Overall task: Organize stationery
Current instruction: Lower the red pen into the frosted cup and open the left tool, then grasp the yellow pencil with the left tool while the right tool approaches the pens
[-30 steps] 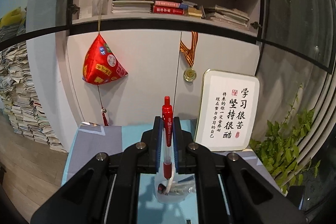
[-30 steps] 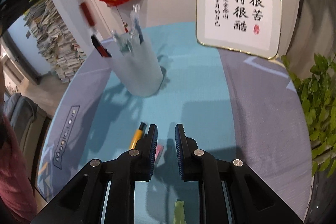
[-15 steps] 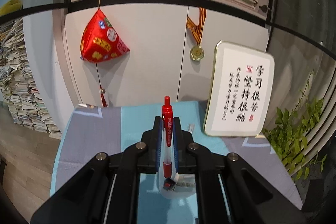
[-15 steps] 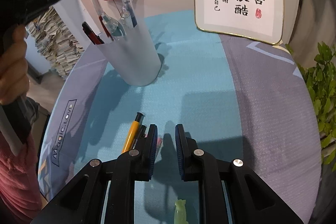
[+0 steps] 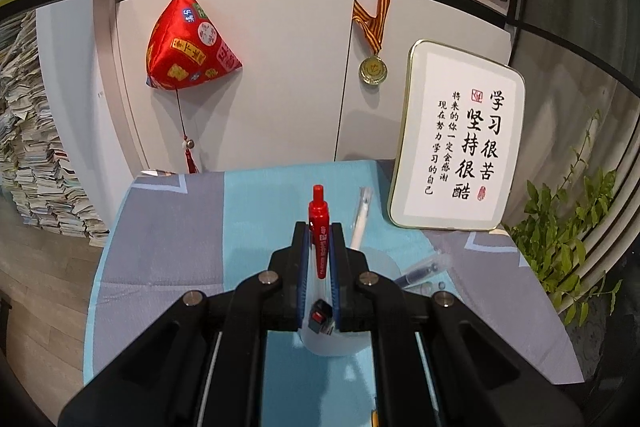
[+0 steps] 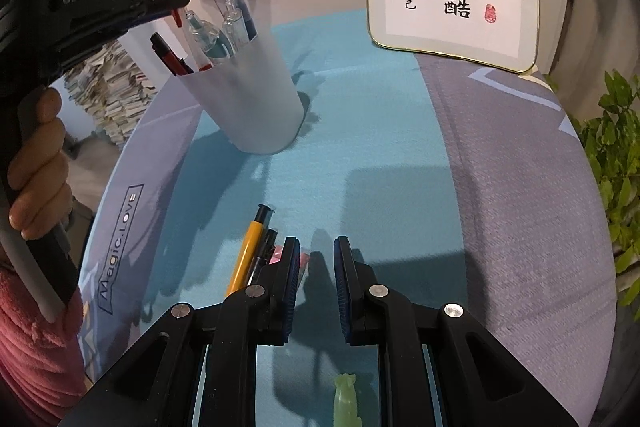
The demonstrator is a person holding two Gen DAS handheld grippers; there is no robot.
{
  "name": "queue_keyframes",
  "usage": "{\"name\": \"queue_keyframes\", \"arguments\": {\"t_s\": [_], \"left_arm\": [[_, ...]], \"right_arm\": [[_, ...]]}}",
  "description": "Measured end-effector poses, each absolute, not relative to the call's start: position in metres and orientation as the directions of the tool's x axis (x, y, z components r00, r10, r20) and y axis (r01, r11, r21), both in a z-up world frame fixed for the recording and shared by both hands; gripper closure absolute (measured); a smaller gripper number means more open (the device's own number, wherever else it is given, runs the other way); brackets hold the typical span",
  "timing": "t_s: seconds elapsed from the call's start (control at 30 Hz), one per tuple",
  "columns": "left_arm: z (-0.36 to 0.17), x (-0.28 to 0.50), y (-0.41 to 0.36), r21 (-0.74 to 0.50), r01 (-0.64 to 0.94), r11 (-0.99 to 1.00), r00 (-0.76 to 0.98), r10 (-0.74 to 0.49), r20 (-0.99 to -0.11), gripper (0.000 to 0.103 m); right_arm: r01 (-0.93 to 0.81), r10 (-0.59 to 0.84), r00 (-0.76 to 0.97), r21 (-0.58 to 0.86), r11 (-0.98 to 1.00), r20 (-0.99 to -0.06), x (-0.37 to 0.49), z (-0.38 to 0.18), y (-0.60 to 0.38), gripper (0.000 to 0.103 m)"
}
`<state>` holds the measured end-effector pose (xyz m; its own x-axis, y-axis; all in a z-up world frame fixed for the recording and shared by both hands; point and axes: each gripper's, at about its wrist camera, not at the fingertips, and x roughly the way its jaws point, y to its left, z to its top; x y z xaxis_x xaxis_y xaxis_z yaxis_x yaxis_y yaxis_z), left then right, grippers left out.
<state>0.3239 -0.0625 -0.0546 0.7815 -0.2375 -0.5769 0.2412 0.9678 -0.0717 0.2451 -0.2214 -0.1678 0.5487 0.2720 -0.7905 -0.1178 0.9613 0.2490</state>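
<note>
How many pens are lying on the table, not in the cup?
2 for sure: a yellow pen and a black pen beside it, just left of the right gripper. Something pink next to them is mostly hidden; more may lie under the gripper.

Framed calligraphy sign [image 5: 460, 143] leaning against white cabinet [image 5: 280, 75]; red pouch [image 5: 188, 47] and medal [image 5: 373, 71] hanging there; plant [image 5: 568, 243] at right.
</note>
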Motion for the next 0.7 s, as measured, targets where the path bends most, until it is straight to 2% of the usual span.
{"name": "queue_keyframes", "arguments": {"t_s": [0.5, 0.7], "left_arm": [[-0.05, 0.304, -0.054, -0.037, 0.208, 0.977, 0.81, -0.194, -0.553, 0.093], [-0.049, 0.273, -0.043, -0.038, 0.214, 0.976, 0.816, -0.201, -0.542, 0.082]], "right_arm": [[-0.125, 0.262, 0.544, 0.232, 0.965, -0.797, 0.237, -0.164, -0.216, 0.087], [-0.13, 0.26, 0.545, 0.226, 0.965, -0.797, 0.232, -0.163, -0.214, 0.087]]}}
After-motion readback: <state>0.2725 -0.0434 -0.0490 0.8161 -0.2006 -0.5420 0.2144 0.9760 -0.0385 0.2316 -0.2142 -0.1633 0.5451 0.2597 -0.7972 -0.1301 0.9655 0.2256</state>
